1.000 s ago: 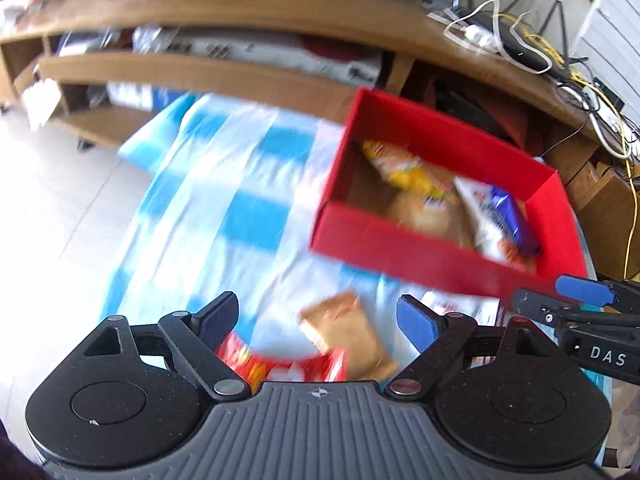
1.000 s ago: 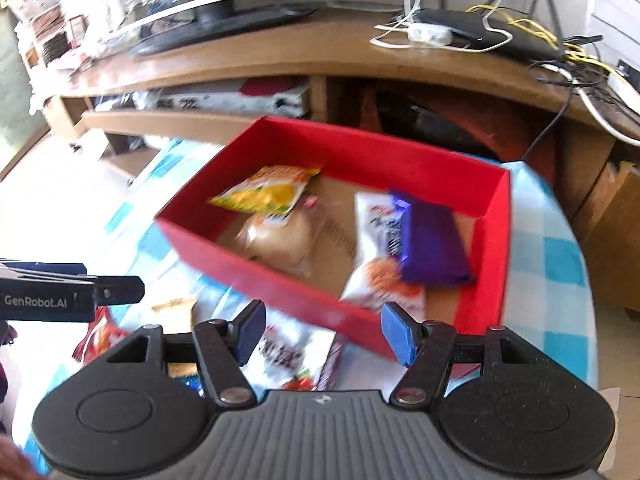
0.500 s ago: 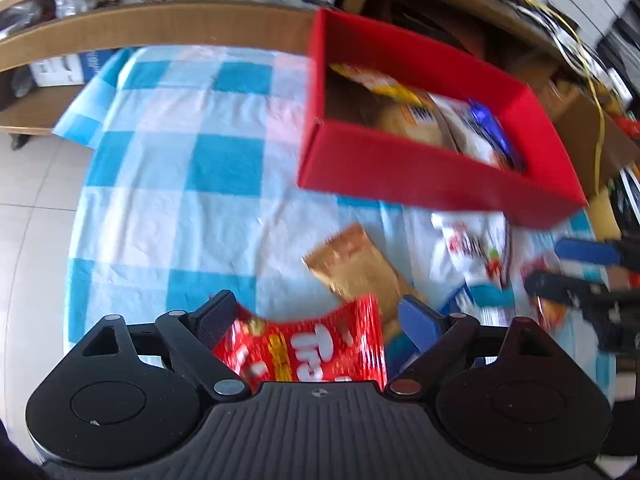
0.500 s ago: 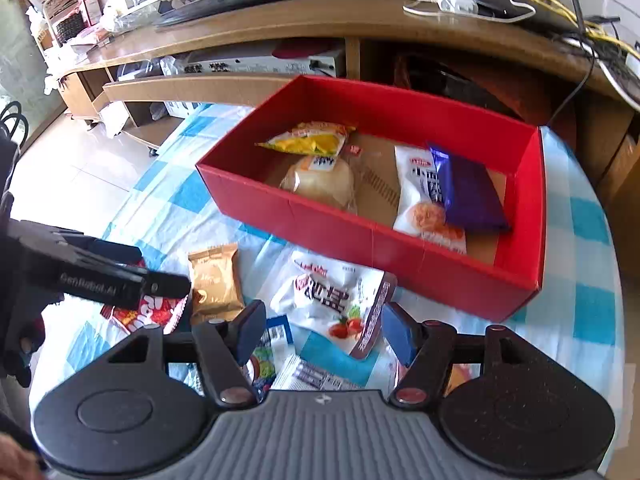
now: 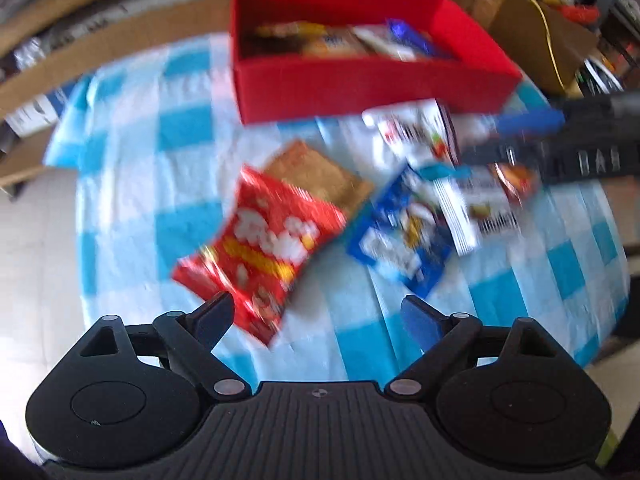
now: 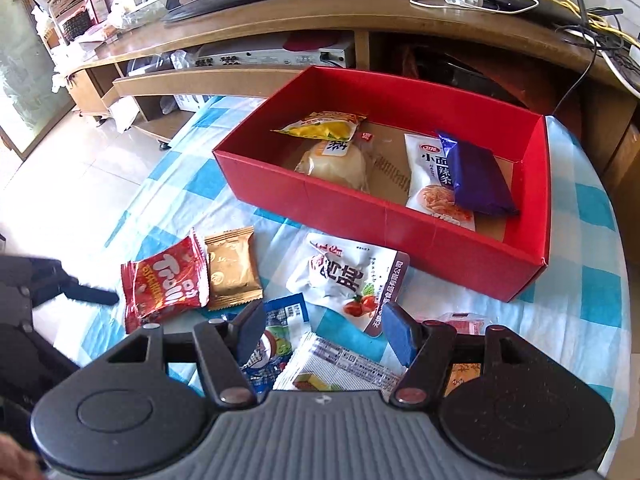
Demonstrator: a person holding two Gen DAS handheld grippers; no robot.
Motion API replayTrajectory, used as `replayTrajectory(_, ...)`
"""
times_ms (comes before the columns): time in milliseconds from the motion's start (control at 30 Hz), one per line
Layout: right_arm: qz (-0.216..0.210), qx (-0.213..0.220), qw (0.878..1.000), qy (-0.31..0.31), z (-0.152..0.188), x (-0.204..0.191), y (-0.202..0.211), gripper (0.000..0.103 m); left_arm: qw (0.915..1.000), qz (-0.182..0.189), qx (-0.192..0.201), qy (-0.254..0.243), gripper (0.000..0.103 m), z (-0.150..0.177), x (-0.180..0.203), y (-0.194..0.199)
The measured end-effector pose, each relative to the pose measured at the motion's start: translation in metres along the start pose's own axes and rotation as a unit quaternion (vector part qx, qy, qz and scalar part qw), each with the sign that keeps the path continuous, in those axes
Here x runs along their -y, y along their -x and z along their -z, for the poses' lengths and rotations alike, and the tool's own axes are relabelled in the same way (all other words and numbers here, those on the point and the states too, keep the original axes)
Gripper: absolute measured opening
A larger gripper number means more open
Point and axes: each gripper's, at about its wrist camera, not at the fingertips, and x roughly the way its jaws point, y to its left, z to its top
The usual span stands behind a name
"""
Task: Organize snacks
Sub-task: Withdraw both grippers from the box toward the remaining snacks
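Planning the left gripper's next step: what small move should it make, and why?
Probably lower the open left gripper onto the red Trolli packet and close. The packet lies loose on the checked tablecloth, nearest its fingers, still outside the red box.

A table (image 6: 596, 304) under blue-and-white checked cloth carries a red box (image 6: 440, 240), and loose before it a red packet (image 6: 164, 280), gold packet (image 6: 232, 268), white pouch (image 6: 352, 280) and blue packet (image 5: 400, 236).

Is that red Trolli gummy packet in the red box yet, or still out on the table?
Out. The red Trolli gummy packet lies flat on the blue-checked tablecloth, beside the gold foil packet, outside the red cardboard box.
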Motion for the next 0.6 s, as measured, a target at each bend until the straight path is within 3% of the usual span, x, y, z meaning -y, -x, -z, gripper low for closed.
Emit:
replayTrajectory(67,0.000,-0.004,1.000,0.001,0.000,0.001,-0.002,0.079,0.9997,-0.021,0.014,-0.006,0.096,-0.006,-0.004,-0.003)
replayTrajectory(333,0.009,-0.007,1.000,-0.022,-0.002,0.022,0.000,0.079,0.9943,-0.047,-0.024,-0.092,0.099,-0.018,-0.001,-0.053)
replayTrajectory(600,0.014,-0.018,0.999,-0.028,0.002,0.034,-0.002,0.079,0.9952,-0.035,-0.028,-0.087,0.096,-0.023,-0.011,-0.056)
